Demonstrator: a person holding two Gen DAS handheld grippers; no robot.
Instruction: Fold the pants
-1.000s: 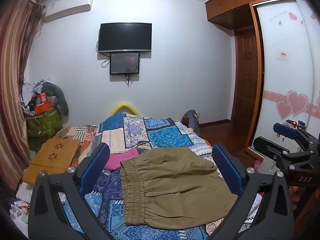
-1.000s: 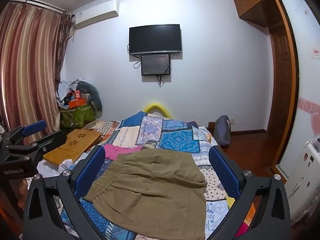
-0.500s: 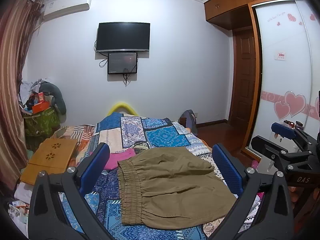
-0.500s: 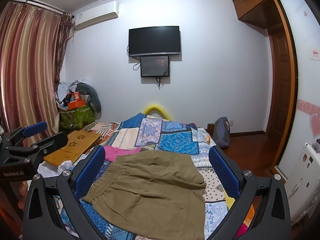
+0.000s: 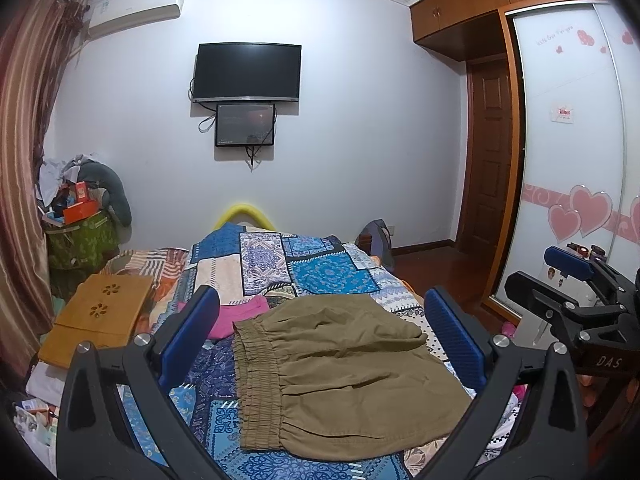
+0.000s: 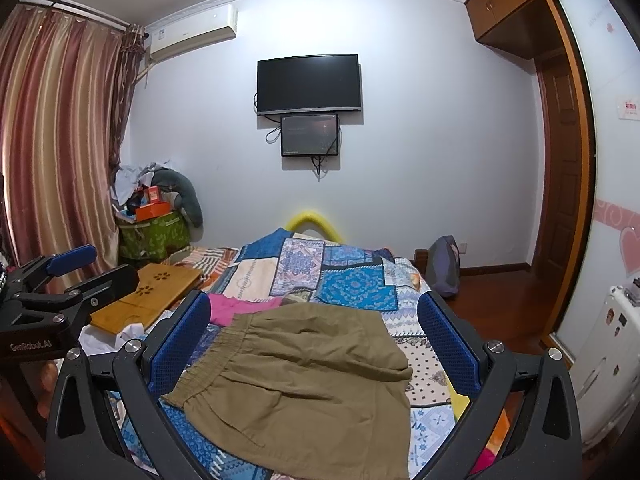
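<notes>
The left gripper [image 5: 322, 334] hangs above the bed [image 5: 320, 276] with its blue-padded fingers [image 5: 190, 330] spread wide and nothing held between them. The khaki pants [image 5: 340, 368] lie folded on the patchwork quilt [image 5: 332, 274], framed in the gap between those two fingers and apart from both. Their gathered elastic waistband [image 5: 256, 380] runs along the side nearer the left finger, and the smooth folded cloth reaches toward the right finger. Just beyond the left fingertip a pink garment [image 5: 240, 316] pokes out from under the pants' far corner. Outside the left finger lies a wooden lap tray [image 5: 100, 316]. Outside the right finger the right gripper [image 5: 576, 292] appears from the side, near the bed's edge, with the wardrobe's heart-patterned sliding door [image 5: 572, 160] behind it.

From the right wrist view, the right gripper [image 6: 314, 330] is likewise wide open and empty. The pants [image 6: 304, 384] sit between its fingers [image 6: 448, 342], not touching either, with the waistband [image 6: 208, 364] angled toward the left finger. The pink garment [image 6: 240, 306] shows just past the left fingertip, and the lap tray [image 6: 148, 294] lies outside that finger. The left gripper [image 6: 60, 280] sits at the frame's left edge, held off the bed. Straight ahead past both fingertips, a dark television [image 6: 310, 84] hangs on the far wall.
</notes>
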